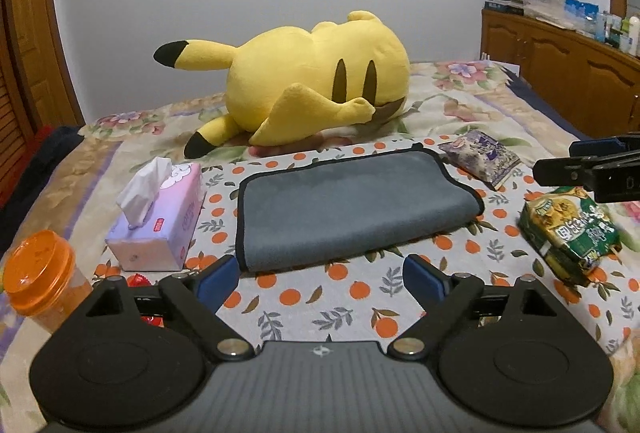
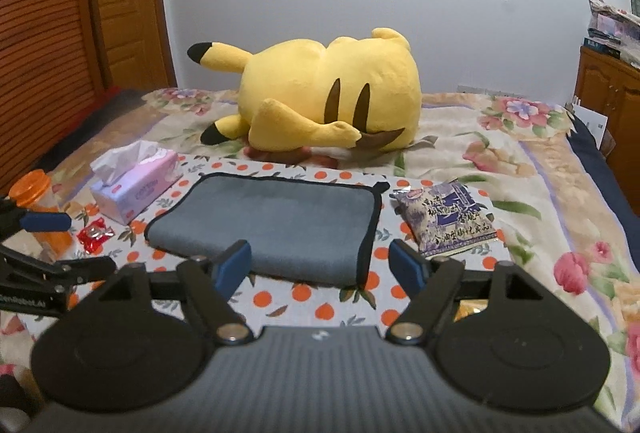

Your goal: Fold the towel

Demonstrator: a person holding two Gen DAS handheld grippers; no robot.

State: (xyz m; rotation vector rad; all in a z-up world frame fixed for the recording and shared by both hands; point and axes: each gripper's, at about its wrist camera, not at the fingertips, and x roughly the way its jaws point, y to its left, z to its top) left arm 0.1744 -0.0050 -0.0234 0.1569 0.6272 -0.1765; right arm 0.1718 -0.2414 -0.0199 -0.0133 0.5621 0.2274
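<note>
My left tongs (image 1: 320, 273) and right tongs (image 2: 320, 265) both gape wide, holding nothing, just short of the grey microfibre towel with black trim (image 1: 348, 205). It lies already doubled on the orange-print cloth (image 1: 360, 297) on the bed. Looks soft, light, floppy, not slippery; I'd pinch the trimmed near corners, both layers together.

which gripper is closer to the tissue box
Left. The left gripper hovers open just in front of the tissue box and slightly to its right. The right gripper is farther right, before the gray towel's right end, the towel lying between them.
</note>
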